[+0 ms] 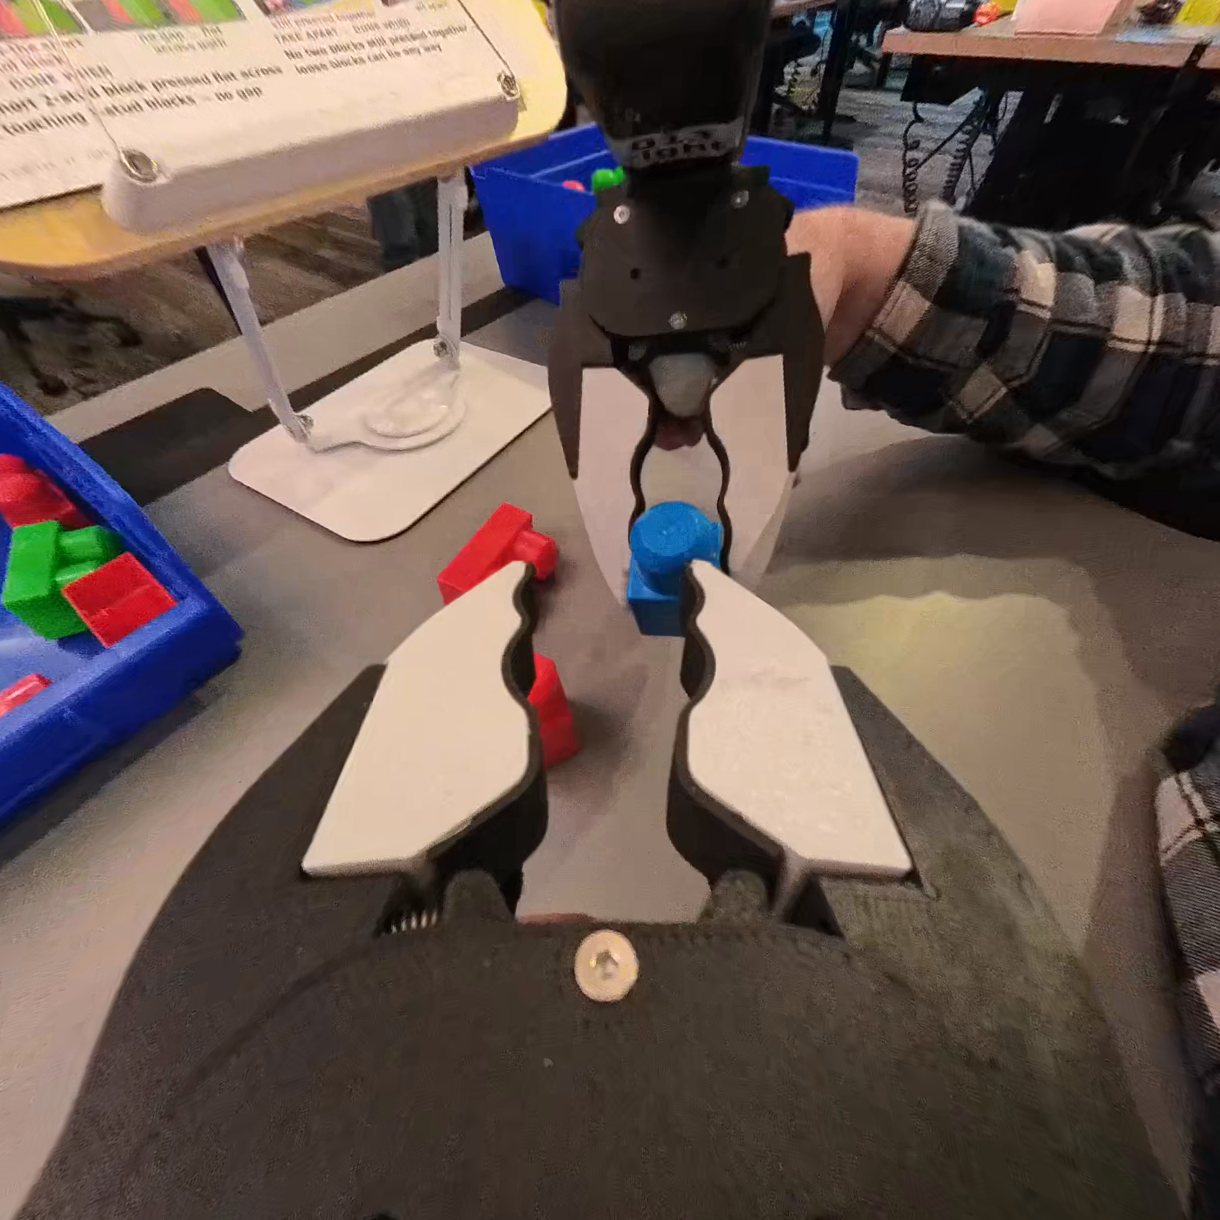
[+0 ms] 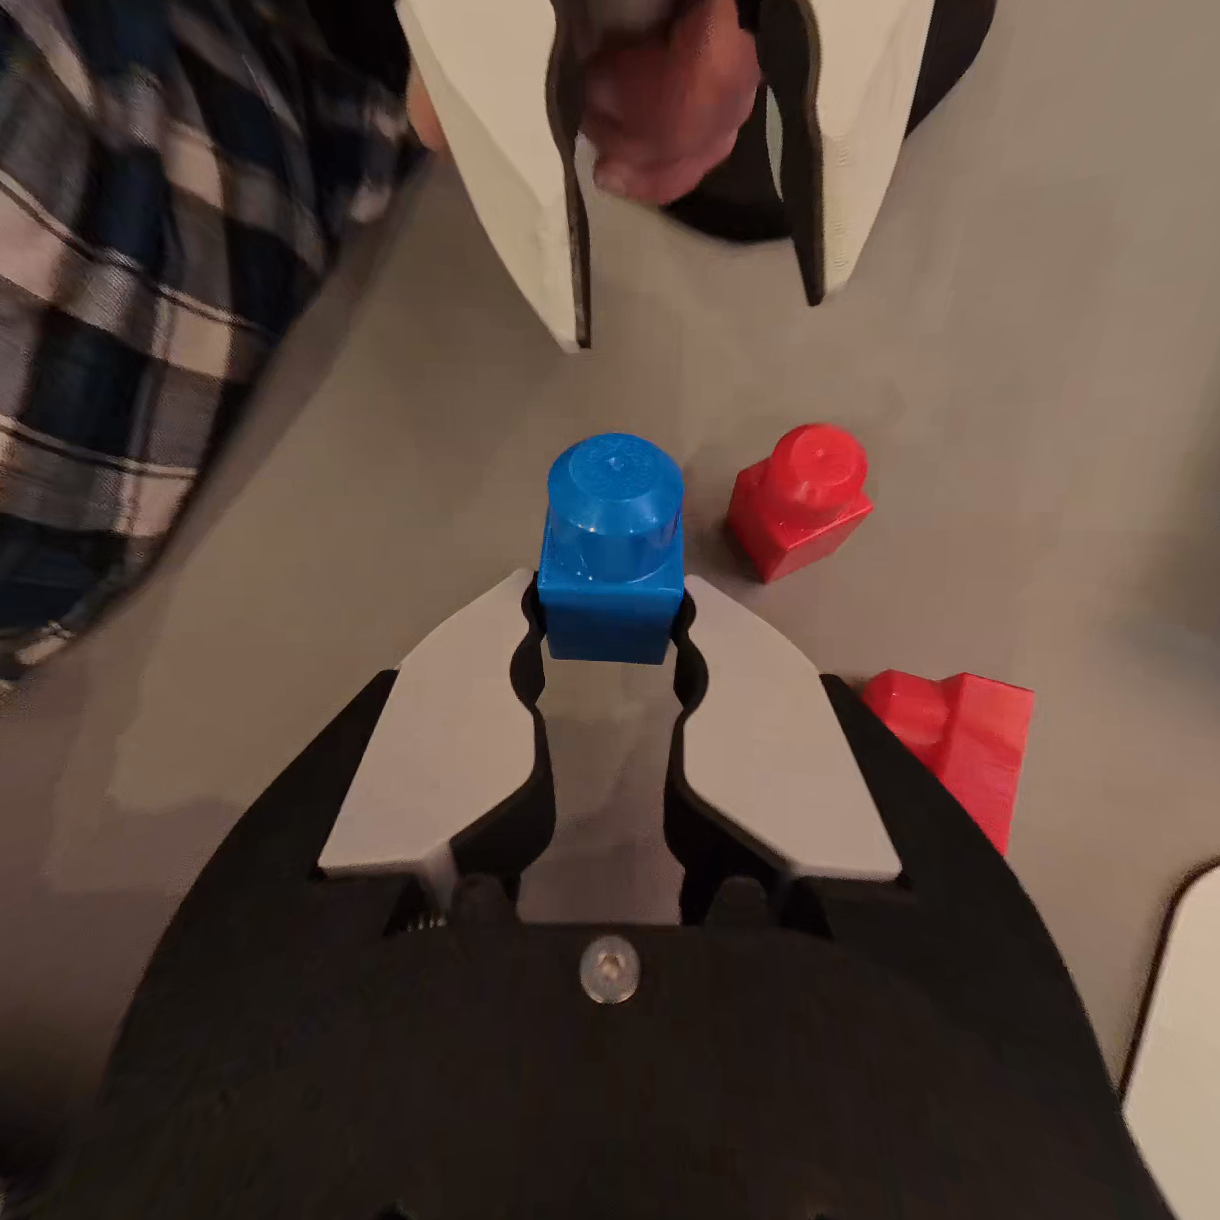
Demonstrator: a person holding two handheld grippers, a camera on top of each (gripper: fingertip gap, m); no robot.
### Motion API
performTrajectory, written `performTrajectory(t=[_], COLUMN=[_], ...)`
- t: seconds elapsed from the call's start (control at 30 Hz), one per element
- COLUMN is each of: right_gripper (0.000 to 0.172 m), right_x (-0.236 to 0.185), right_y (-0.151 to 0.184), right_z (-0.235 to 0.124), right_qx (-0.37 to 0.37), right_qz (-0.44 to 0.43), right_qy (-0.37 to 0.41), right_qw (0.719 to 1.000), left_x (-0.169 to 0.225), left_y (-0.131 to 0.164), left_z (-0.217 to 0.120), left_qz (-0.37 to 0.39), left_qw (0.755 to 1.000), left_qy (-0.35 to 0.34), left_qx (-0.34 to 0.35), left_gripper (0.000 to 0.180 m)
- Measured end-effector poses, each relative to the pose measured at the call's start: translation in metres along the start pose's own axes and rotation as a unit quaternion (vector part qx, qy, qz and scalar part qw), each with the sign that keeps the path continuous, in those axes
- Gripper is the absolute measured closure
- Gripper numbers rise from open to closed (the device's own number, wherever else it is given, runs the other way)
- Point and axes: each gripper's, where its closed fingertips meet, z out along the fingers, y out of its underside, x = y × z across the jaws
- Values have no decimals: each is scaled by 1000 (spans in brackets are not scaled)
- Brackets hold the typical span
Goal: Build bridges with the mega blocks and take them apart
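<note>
My right gripper [image 2: 610,597] is shut on a blue one-stud block [image 2: 610,561], its pads pressed on the block's two sides, stud up. The left wrist view shows the same grasp from the opposite side, with the right gripper [image 1: 680,568] reaching in from the far side onto the blue block [image 1: 670,561]. My left gripper [image 1: 607,581] is open with nothing between its pads, just short of the blue block; it also shows in the right wrist view [image 2: 696,323]. One red block [image 2: 799,502] stands upright on the grey table [image 2: 330,528]. Another red block [image 2: 957,746] lies on its side.
A blue bin [image 1: 132,660] with red and green blocks stands at the left, and a second blue bin [image 1: 528,231] at the back. A white stand [image 1: 389,449] holds an instruction card. A plaid sleeve [image 1: 1023,343] reaches in from the right.
</note>
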Motion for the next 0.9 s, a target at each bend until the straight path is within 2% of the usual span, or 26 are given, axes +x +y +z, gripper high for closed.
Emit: performTrajectory(t=[0.17, 0.27, 0.33, 0.43, 0.57, 0.67, 0.73, 0.9], right_gripper=[135, 120, 124, 132, 122, 121, 112, 114], right_x=[1, 2, 4, 6, 6, 3, 2, 6], right_y=[17, 29, 33, 30, 22, 12, 13, 14], right_z=[26, 32, 31, 22, 13, 12, 13, 11], right_qx=[-47, -82, -93, -85, -71, -57, -70, -62], right_qz=[-1, 7, 7, 10, 9, -11, -12, 1], right_qy=[-5, 0, 4, 11, 21, 24, 26, 29], right_qw=[999, 997, 996, 996, 997, 998, 997, 998], left_x=[20, 24, 26, 23, 17, 16, 10, 10], left_y=[30, 39, 43, 42, 48, 64, 78, 99], left_z=[15, 23, 25, 21, 10, 4, 0, 5], left_qz=[16, 20, 19, 25, 24, 33, 56, 29], left_qw=[998, 996, 995, 995, 993, 987, 980, 973], left_qy=[26, 33, 38, 30, 17, 15, 7, 5], left_qx=[-57, -80, -86, -87, -112, -158, -190, -231], left_gripper=[144, 145, 149, 147, 140, 136, 134, 128])
